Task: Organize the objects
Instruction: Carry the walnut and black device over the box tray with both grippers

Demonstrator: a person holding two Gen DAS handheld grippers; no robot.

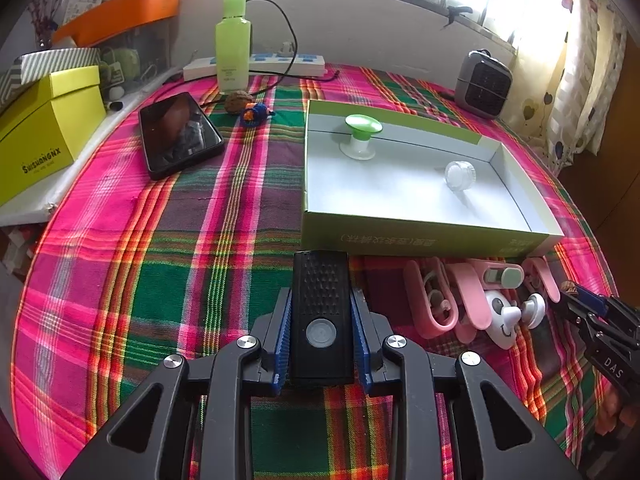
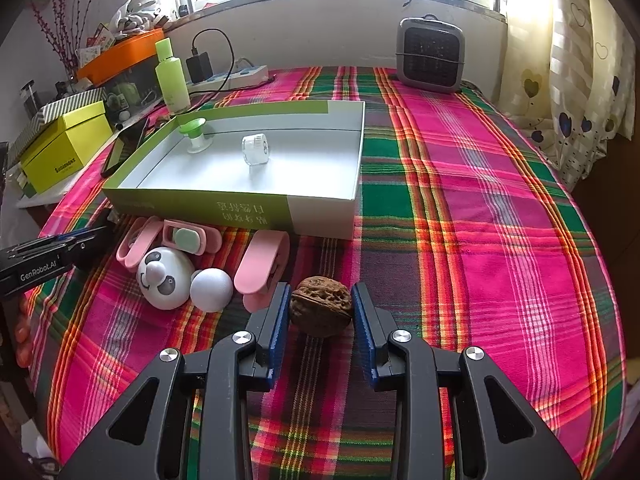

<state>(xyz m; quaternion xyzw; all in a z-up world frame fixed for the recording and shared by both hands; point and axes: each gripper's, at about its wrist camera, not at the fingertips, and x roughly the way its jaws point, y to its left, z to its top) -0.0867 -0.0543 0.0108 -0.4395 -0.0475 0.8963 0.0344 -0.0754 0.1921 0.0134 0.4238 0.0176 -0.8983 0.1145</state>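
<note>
Plaid cloth covers the surface [image 1: 120, 280] under a sunlit window. Left gripper [image 1: 320, 320] is clenched on a black flashlight [image 1: 320, 304] just before the green tray [image 1: 400, 236]; right gripper [image 2: 320, 312] grasps a walnut [image 2: 320, 304] beside pink clips [image 2: 262, 268].

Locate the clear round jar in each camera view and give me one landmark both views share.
Left wrist view: the clear round jar lies inside the green-and-white tray, toward its right end, right of centre in the picture.
Right wrist view: the jar sits near the tray's middle, upper left of centre.
Shared landmark: the green-topped stand in the tray, left of the jar in both.
</note>
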